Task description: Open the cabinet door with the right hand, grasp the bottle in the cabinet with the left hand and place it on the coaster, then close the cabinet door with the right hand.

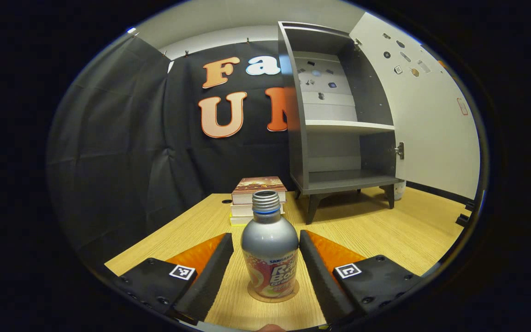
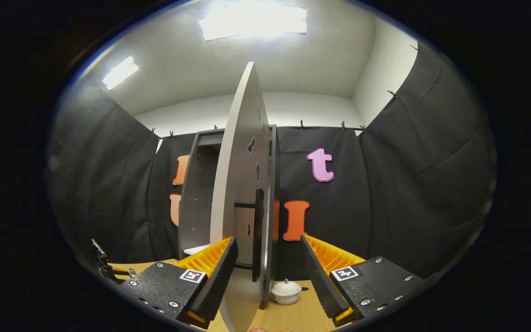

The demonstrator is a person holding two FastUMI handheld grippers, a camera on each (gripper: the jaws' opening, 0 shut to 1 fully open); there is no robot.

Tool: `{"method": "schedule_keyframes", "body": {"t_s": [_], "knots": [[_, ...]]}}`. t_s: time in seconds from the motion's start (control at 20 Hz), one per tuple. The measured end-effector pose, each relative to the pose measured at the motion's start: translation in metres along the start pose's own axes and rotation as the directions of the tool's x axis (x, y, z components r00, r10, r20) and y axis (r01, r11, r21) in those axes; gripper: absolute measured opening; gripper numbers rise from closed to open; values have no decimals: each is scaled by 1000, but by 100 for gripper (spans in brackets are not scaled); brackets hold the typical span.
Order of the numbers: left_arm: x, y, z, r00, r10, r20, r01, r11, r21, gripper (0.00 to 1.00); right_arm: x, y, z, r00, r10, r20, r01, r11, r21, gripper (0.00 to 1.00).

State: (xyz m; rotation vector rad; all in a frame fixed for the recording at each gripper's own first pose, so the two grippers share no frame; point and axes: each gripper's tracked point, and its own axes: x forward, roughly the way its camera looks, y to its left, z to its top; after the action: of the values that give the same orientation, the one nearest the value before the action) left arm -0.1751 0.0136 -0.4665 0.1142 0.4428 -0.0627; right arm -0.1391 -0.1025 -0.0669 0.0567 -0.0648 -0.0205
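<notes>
Standing upright on a round brown coaster [image 1: 293,295] on the pale wooden tabletop [image 1: 385,230], the silver metal bottle [image 1: 270,244] sits between the left tongs [image 1: 266,258], whose fingers are spread clear of it. Behind stands a grey cabinet [image 1: 339,124], its white door [image 1: 427,115] swung open, beside stacked books [image 1: 256,196].

In the right gripper view, the right tongs [image 2: 268,263] gape around the door's edge [image 2: 240,184] near its black handle [image 2: 257,230]; a small white lidded pot [image 2: 286,291] sits below.

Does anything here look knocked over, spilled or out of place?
Nothing stands out. The bottle stands upright on its coaster between the open left claw, with no spill on the table. The cabinet is empty, its door wide open, and the books are stacked neatly.
</notes>
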Motion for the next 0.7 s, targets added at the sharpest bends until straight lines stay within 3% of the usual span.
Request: {"method": "schedule_keyframes", "body": {"t_s": [0.35, 0.6, 0.65, 0.7], "knots": [[-13, 11, 52, 1000, -4, 20, 4, 999, 35, 96, -1, -2, -2, 1000, 14, -10, -14, 1000, 11, 84], [-20, 13, 95, 999, -17, 44, 17, 1000, 5, 96, -4, -16, 3, 1000, 6, -19, -6, 1000, 17, 85], [-21, 13, 103, 999, -24, 44, 24, 1000, -9, 96, -5, -19, 6, 1000, -1, -14, 1, 1000, 6, 90], [-20, 9, 110, 999, -39, 37, 40, 999, -20, 96, -6, -18, 8, 1000, 7, -12, -7, 1000, 5, 86]]}}
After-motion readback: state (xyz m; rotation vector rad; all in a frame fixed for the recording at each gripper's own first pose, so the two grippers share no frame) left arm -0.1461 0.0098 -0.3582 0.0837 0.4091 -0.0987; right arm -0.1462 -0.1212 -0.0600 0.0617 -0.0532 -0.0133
